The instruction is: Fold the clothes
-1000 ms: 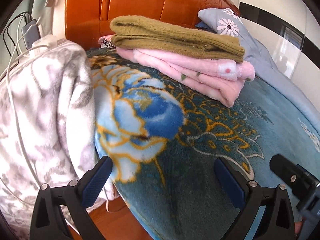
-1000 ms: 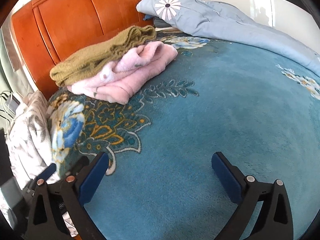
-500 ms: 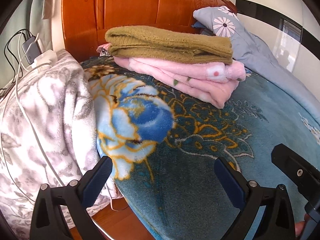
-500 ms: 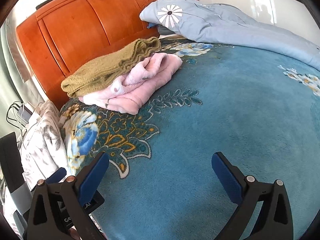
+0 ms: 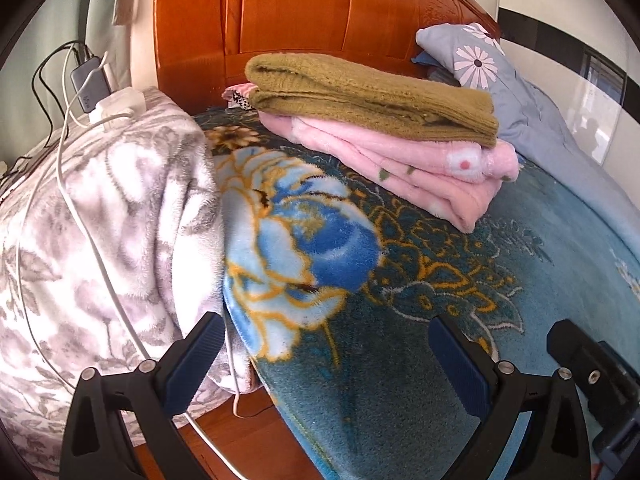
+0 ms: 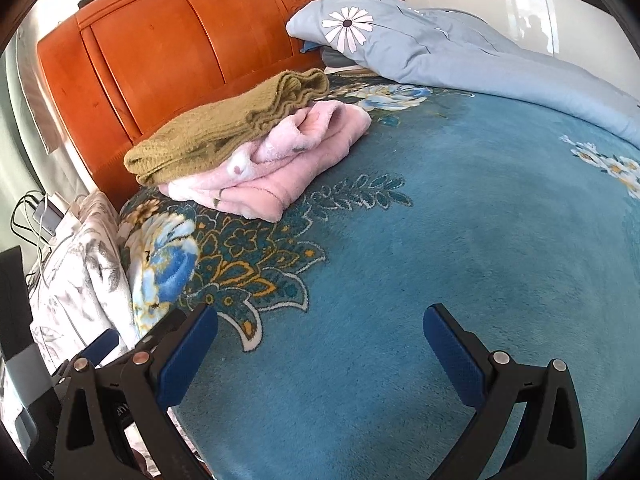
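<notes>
Claws spread, olive sweater atop pink garment

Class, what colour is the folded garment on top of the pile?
Olive green, over a pink garment: olive garment, clearest in the left wrist view.

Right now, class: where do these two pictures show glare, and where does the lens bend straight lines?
Left wrist view: glare on the glossy headboard; black fisheye corners. Right wrist view: washed-out brightness at the top right; the headboard's top edge curves and the blanket bulges.
</notes>
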